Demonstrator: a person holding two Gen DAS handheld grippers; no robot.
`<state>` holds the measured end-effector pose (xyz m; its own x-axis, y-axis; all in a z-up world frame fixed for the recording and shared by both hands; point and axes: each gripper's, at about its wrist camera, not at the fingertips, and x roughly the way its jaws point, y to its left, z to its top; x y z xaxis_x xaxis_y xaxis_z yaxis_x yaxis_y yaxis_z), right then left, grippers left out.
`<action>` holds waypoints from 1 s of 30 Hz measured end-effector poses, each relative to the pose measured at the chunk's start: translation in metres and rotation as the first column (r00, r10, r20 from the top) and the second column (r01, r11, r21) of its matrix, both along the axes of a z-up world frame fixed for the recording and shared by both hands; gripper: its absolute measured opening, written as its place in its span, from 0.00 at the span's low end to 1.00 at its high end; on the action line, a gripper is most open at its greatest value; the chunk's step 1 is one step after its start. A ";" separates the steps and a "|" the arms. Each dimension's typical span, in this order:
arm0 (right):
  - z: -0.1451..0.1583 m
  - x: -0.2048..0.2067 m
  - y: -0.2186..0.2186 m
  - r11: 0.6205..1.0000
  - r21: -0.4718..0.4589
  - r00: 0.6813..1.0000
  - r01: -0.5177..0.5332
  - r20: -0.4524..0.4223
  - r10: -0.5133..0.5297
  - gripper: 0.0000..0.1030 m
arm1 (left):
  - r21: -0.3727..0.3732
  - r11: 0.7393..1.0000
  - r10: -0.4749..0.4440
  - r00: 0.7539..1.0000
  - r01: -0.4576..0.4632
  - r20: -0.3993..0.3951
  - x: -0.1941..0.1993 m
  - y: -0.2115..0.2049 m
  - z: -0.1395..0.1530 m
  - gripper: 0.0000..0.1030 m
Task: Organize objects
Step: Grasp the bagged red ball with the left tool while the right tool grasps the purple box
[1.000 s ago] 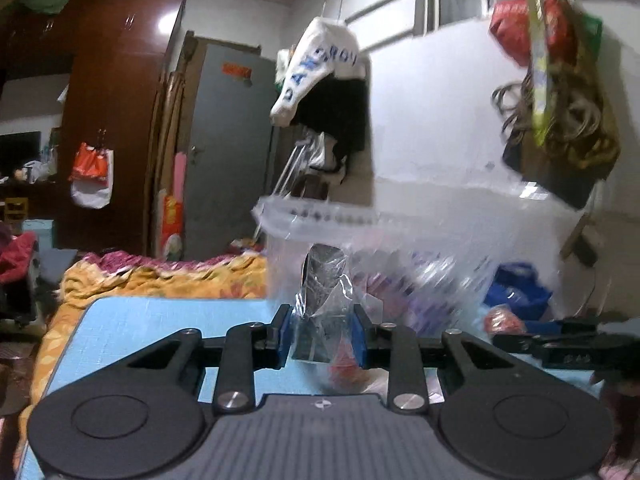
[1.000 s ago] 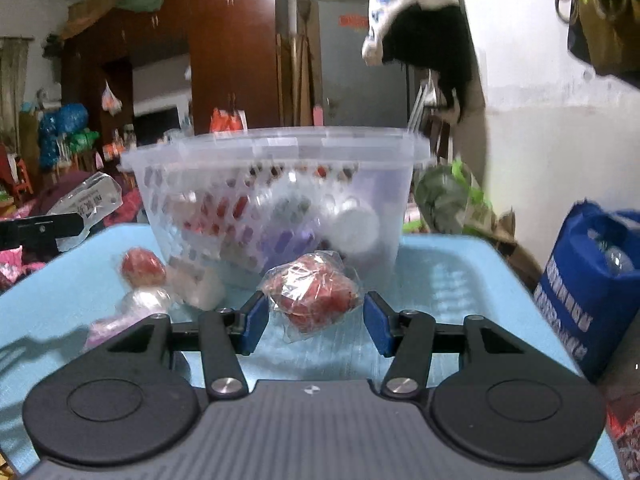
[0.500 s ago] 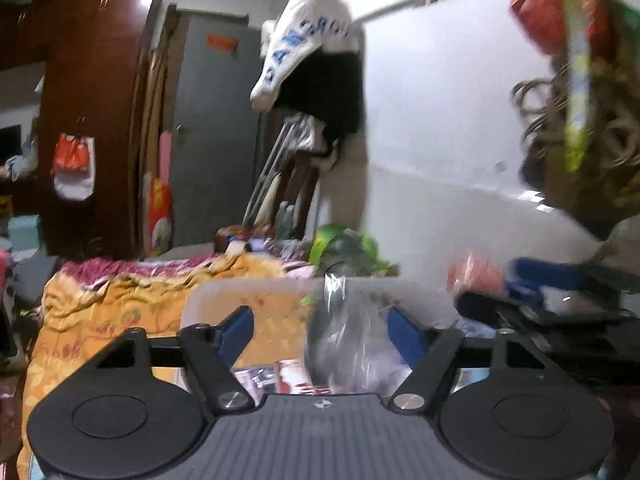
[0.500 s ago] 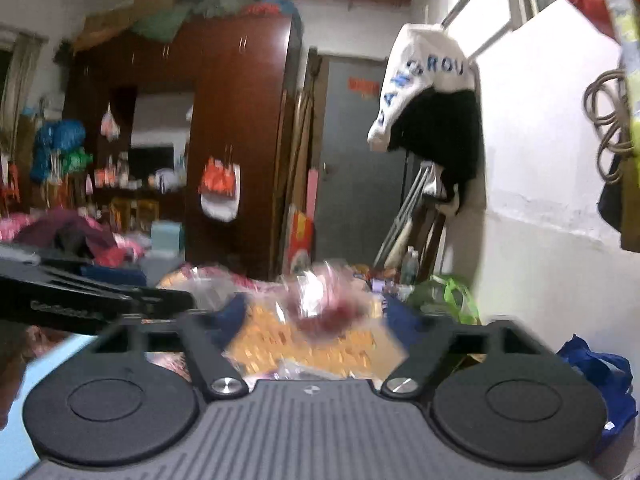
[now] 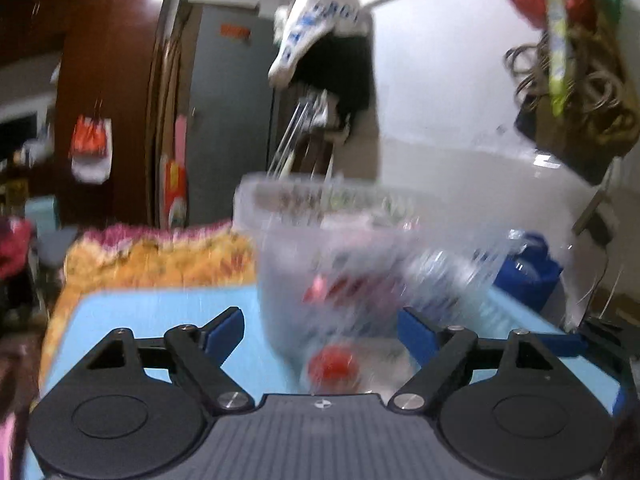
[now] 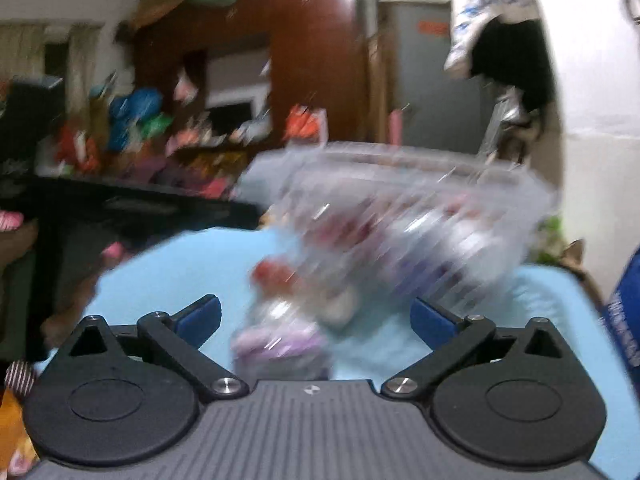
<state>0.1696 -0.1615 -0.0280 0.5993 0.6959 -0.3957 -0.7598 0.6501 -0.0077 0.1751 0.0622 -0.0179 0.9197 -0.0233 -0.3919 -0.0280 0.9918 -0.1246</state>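
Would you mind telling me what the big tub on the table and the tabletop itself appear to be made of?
The tub looks like thin translucent plastic with a glossy finish: the packets inside show through its wall, and its rim catches light. The tabletop is a uniform light blue, matte surface, possibly painted board or laminate; motion blur leaves that open.

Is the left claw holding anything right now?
No, the left claw is wide open with nothing between its blue fingers; the red thing lies on the table.
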 end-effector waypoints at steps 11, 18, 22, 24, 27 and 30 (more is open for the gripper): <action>-0.024 0.015 0.016 0.991 -0.123 0.997 -0.047 -0.059 0.040 0.67 | 0.034 0.999 0.005 0.994 -0.002 -0.108 0.018 -0.012 -0.025 0.82; -0.022 0.014 -0.026 0.999 -0.002 0.998 0.046 -0.043 -0.046 0.67 | -0.039 0.999 -0.013 0.988 0.007 -0.155 0.029 -0.009 -0.032 0.72; -0.016 0.029 -0.043 0.991 0.056 0.992 0.124 -0.037 -0.122 0.67 | -0.082 0.997 -0.020 0.986 0.007 -0.163 0.031 -0.003 -0.035 0.49; -0.018 0.037 -0.045 0.990 0.061 0.991 0.128 -0.058 -0.124 0.67 | -0.090 0.996 -0.008 0.990 -0.005 -0.141 0.027 -0.001 -0.034 0.49; -0.025 0.039 -0.043 0.991 0.050 0.989 0.122 -0.085 -0.118 0.67 | -0.083 0.996 0.018 0.998 -0.023 -0.059 0.011 0.000 -0.030 0.49; -0.026 0.034 -0.049 0.988 0.077 0.989 0.137 -0.069 -0.131 0.67 | -0.088 0.996 0.028 1.000 -0.027 0.009 -0.002 0.002 -0.026 0.49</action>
